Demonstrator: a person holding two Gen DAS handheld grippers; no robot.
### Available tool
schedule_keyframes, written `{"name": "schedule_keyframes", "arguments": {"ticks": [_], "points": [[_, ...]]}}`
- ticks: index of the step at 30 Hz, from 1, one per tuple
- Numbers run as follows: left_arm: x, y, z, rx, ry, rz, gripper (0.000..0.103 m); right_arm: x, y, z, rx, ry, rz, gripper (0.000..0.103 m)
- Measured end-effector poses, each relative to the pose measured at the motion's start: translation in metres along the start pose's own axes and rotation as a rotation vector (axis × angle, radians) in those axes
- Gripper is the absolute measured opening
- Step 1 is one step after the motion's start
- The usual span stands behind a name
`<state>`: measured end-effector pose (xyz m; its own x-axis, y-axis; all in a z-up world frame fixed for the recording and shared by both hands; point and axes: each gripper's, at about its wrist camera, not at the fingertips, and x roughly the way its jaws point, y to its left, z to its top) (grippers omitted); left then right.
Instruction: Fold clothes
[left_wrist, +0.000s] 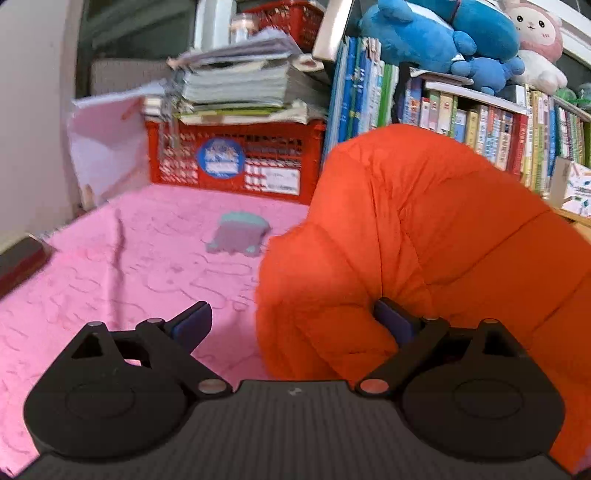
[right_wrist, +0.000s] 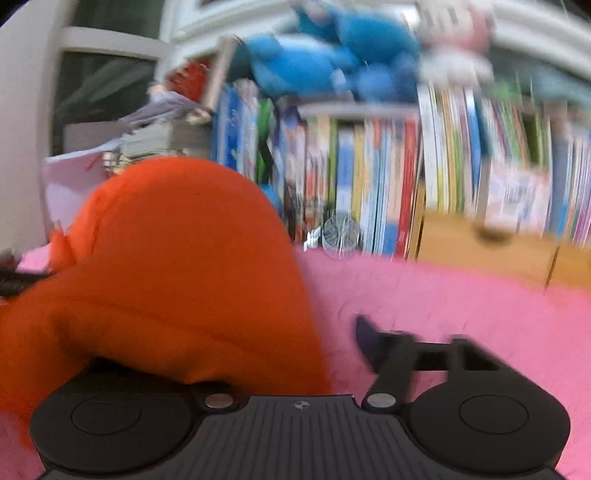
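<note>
Left claw (left_wrist: 291, 325) wide – orange garment (left_wrist: 424, 251) bunched between fingers; right claw (right_wrist: 295, 350) unclear.

A pink textured cloth (left_wrist: 110, 266) covers the worktop. Directly on it lie the bunched orange padded garment (left_wrist: 424, 258) on the right and a red plastic crate (left_wrist: 236, 158) at the far edge.

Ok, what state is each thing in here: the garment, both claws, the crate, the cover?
orange puffer jacket: bunched, puffed up, not yet folded flat.
left claw: open, jacket bulging between its fingers.
right claw: left finger buried under jacket; grip unclear.
red crate: upright, books piled on top.
pink blanket: spread, wrinkled.
</note>
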<state>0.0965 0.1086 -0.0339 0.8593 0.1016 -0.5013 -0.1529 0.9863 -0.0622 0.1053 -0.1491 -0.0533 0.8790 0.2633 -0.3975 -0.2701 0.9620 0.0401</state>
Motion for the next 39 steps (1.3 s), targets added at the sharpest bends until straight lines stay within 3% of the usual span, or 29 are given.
{"name": "schedule_keyframes", "arguments": {"ticks": [2, 5, 11, 14, 16, 18, 22, 23, 24, 25, 29, 30, 31, 32, 33, 36, 39], "points": [[0.002, 0.001, 0.002, -0.013, 0.016, -0.017, 0.097, -0.005, -0.005, -0.001, 0.097, -0.001, 0.016, 0.025], [0.0, 0.004, 0.0, -0.019, 0.019, -0.038, 0.097, -0.028, -0.001, -0.009, 0.144, -0.02, 0.031, 0.02], [-0.011, 0.005, -0.008, -0.065, 0.082, -0.24, 0.097, -0.112, 0.023, -0.035, 0.163, -0.079, -0.065, 0.02], [-0.026, -0.012, -0.015, 0.0, 0.029, -0.244, 0.099, -0.132, 0.024, -0.057, 0.087, -0.012, -0.099, 0.028], [-0.034, -0.024, -0.018, 0.045, -0.009, -0.213, 0.099, -0.142, 0.007, -0.064, 0.12, 0.043, -0.027, 0.032], [-0.04, -0.031, -0.018, 0.072, -0.036, -0.188, 0.098, -0.159, -0.015, -0.063, 0.186, 0.08, 0.073, 0.044], [-0.043, -0.036, -0.017, 0.083, -0.062, -0.164, 0.098, -0.207, -0.052, -0.043, 0.291, 0.051, 0.237, 0.046], [-0.043, -0.036, -0.017, 0.08, -0.063, -0.162, 0.098, -0.212, -0.054, -0.03, 0.285, 0.001, 0.225, 0.056], [-0.043, -0.036, -0.017, 0.075, -0.062, -0.162, 0.098, -0.217, -0.055, -0.018, 0.279, -0.049, 0.213, 0.073], [-0.043, -0.036, -0.018, 0.069, -0.06, -0.16, 0.098, -0.222, -0.056, -0.005, 0.271, -0.098, 0.2, 0.08], [-0.042, -0.036, -0.015, 0.06, -0.054, -0.159, 0.098, -0.177, -0.02, 0.048, 0.101, -0.192, 0.1, 0.081], [-0.043, -0.036, -0.015, 0.059, -0.052, -0.159, 0.098, -0.157, -0.009, 0.058, 0.08, -0.195, 0.109, 0.074], [-0.043, -0.036, -0.014, 0.062, -0.052, -0.16, 0.098, -0.135, 0.003, 0.067, 0.058, -0.184, 0.131, 0.067], [-0.043, -0.036, -0.014, 0.065, -0.052, -0.16, 0.098, -0.112, 0.011, 0.076, 0.034, -0.16, 0.145, 0.051], [-0.042, -0.037, -0.014, 0.067, -0.052, -0.159, 0.098, -0.087, 0.02, 0.085, 0.004, -0.122, 0.14, 0.044], [-0.041, -0.037, -0.016, 0.072, -0.054, -0.15, 0.099, -0.029, 0.04, 0.093, -0.068, -0.026, 0.088, 0.042], [-0.035, -0.034, -0.017, 0.061, -0.05, -0.138, 0.099, 0.0, 0.047, 0.084, -0.097, 0.044, 0.043, 0.042]]}}
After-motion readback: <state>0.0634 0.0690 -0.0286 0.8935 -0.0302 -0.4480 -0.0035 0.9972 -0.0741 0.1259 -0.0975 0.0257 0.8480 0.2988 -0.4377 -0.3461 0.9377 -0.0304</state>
